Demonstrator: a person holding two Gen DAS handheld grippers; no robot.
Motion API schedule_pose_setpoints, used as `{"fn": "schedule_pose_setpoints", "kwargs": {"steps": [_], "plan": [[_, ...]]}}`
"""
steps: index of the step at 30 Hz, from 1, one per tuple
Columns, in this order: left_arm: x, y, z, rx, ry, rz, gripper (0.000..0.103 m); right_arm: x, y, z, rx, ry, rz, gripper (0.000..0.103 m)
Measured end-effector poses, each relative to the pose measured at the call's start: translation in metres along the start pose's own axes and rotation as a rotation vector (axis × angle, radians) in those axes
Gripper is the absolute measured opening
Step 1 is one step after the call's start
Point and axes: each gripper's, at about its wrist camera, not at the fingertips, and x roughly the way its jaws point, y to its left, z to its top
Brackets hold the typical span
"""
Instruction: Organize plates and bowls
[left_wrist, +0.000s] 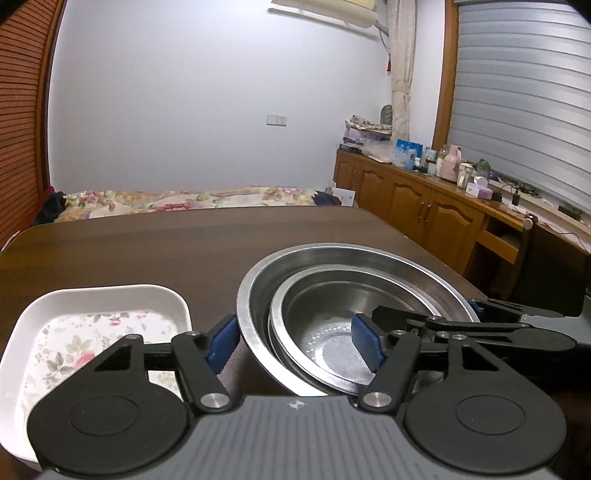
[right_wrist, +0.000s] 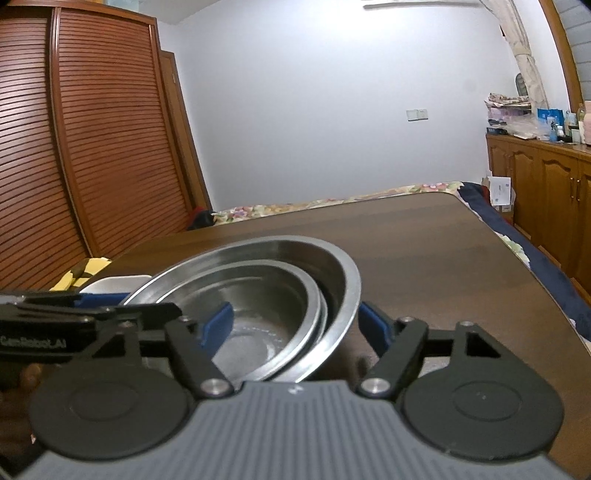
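The nested steel bowls sit on the dark wooden table, their rims straddled on opposite sides by both my grippers. My left gripper is spread open across the near-left rims, my right gripper open across the right rims. The white floral dish lies just left of my left gripper.

Silver bowls, white floral-patterned dish, dark brown table.
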Motion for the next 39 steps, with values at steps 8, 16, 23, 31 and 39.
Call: {"fn": "schedule_pose_setpoints", "kwargs": {"steps": [8,16,23,31,39], "plan": [[0.001,0.0,0.001,-0.018,0.002,0.02,0.058,-0.001,-0.003,0.0,0.022,-0.001,0.008,0.055],[0.0,0.003,0.001,-0.029,-0.001,0.019,0.048,0.0,0.0,-0.002,0.008,0.0,-0.001,0.044],[-0.003,0.004,0.007,-0.041,0.007,0.018,0.045,-0.004,0.0,0.005,0.029,-0.008,-0.01,0.04],[-0.016,0.007,0.023,-0.034,-0.017,0.014,0.045,-0.013,0.007,0.018,0.015,-0.035,0.008,0.04],[-0.03,0.015,0.037,-0.02,-0.028,0.032,0.045,-0.015,0.016,0.03,0.014,-0.049,0.039,0.04]]}}
